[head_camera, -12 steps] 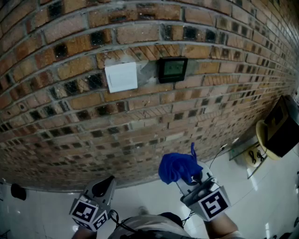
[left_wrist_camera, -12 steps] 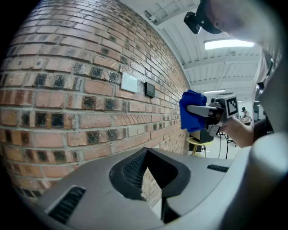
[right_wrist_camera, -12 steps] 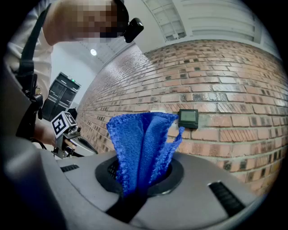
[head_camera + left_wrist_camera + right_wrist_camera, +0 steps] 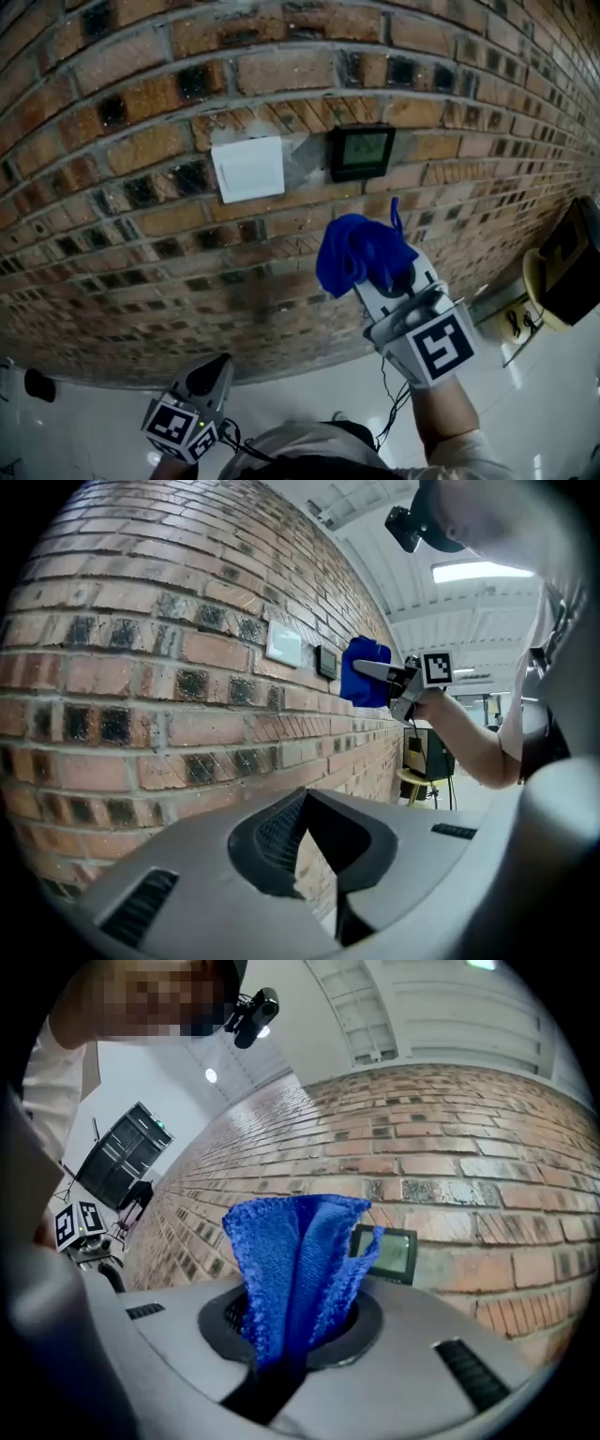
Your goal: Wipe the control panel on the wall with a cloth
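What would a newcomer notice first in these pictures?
The bright blue cloth, clamped in the right gripper, held up near the brick wall. Just above it sit a dark control panel and, to its left, a white plate. The left gripper hangs low, holding nothing.

1. A white square plate [image 4: 247,169] sits flat on the brick wall [image 4: 112,234], above and to the left of the right fingers [image 4: 382,302] and well above the left fingers [image 4: 212,377].
2. A black box [image 4: 574,262] rests on a round yellow stool [image 4: 527,270], well off to the right of the right fingers, near the foot of the wall.
3. The glossy white floor [image 4: 84,427] spreads out to the left of the left fingers.
4. A small dark object [image 4: 37,384] lies on that floor, further left of the left fingers; too small to identify.
5. A tall black rack [image 4: 127,1162] stands far to the left of the right fingers.
6. A ceiling light strip [image 4: 483,571] glows high above the left fingers.
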`<state>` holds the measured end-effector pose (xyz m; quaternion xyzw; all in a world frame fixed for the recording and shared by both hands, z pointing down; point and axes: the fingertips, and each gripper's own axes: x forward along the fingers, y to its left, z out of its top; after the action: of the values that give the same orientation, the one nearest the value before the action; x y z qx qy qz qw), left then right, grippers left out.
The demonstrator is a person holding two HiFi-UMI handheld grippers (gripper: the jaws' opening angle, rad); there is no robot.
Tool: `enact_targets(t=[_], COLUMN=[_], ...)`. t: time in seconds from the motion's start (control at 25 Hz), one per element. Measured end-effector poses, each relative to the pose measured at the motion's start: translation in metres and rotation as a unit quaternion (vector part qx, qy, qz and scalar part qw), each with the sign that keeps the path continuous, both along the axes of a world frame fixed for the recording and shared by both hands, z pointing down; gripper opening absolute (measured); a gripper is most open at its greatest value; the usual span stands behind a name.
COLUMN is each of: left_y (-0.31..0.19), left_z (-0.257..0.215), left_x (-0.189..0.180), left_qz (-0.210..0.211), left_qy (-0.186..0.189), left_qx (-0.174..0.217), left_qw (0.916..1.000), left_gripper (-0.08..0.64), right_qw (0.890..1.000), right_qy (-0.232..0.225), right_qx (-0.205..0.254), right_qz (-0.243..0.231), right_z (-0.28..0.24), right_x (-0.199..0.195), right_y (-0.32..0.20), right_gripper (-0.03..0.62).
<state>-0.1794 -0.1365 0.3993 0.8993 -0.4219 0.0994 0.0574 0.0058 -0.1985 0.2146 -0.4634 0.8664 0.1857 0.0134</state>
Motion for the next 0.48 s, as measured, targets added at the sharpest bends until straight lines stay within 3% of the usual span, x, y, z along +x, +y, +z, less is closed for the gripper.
enact_targets(t=[0.2,0.36,0.48], left_y=[-0.008,-0.013,-0.015], left_z=[0.002,-0.003,-0.005], left_x=[0.011,0.035,0.048], left_qz=[-0.026,-0.035,-0.041], left_qy=[0.008,0.024,0.027], left_qx=[-0.001,-0.001,0.002], left_qw=[0.9996,0.9991,0.9988], left_gripper=[0.0,0.002,0.001], right_qw=[0.997,0.998,0.996], right_qy=[0.014,0.037,0.047], right_qx=[0.068,0.058,0.078], right_qz=[-0.023,-0.007,0.002], right_z=[-0.052,-0.067,-0.078], right_x=[-0.001,0.006,0.02], right_y=[-0.04,-0.067,-0.078], right_gripper=[0.087,0.087,0.087])
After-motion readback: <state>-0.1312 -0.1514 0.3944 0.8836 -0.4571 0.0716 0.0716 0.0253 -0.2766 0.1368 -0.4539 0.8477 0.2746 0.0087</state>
